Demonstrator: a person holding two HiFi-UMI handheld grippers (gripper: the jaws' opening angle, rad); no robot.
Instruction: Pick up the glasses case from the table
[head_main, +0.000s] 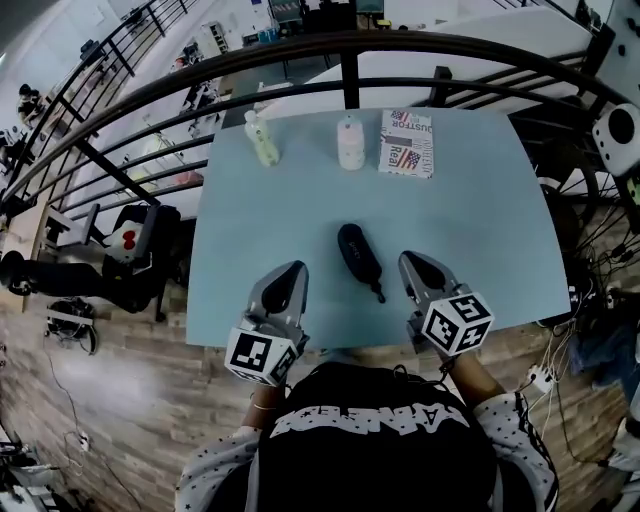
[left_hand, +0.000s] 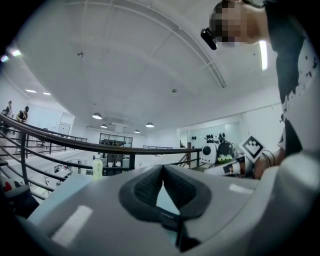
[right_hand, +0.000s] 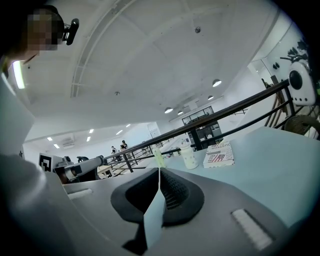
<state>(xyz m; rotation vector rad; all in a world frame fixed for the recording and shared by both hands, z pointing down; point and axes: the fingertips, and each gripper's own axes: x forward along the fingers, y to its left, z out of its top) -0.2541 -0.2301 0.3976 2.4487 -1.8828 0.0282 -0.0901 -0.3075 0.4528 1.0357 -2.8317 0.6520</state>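
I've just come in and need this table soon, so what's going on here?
A person is at the near edge of the pale blue table with a handheld gripper in each hand. The left gripper and the right gripper are both shut and empty. They sit either side of the black glasses case, which lies on the table, touched by neither and not yet picked up. At the far edge are a green bottle, a white container and a printed box.

Perhaps lab mezzanine; railing overlooking workstations
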